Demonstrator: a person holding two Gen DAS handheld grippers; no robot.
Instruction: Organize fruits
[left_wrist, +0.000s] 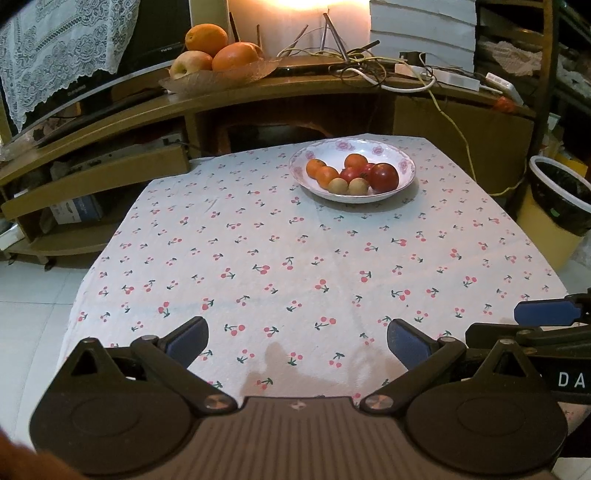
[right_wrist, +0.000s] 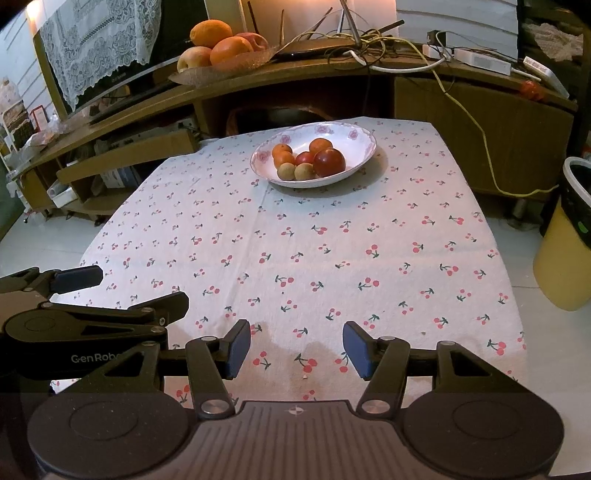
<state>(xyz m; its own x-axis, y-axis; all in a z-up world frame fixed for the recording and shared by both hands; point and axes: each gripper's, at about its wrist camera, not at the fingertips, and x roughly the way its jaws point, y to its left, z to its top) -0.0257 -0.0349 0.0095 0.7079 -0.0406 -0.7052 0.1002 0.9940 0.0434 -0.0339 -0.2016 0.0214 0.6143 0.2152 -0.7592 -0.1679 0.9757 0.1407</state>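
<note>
My left gripper (left_wrist: 297, 341) hangs released, empty, over cherry-print tablecloth (left_wrist: 295, 266); my right gripper (right_wrist: 296, 349) likewise, jaws apart. The floral bowl (left_wrist: 400, 184) near the far edge holds three tangerines (left_wrist: 327, 174), two longans (left_wrist: 338, 185), two tomatoes (left_wrist: 384, 177). Open cloth lies between.

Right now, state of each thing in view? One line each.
left hand-held gripper: open, empty, over the near tablecloth.
right hand-held gripper: open, empty, beside the left one.
white bowl: upright on the far side of the table, holding fruit.
red apple: in the bowl, touching its neighbours.
glass fruit dish: on the wooden shelf, piled with oranges and apples.
bin: lined with a black bag, open top.
</note>
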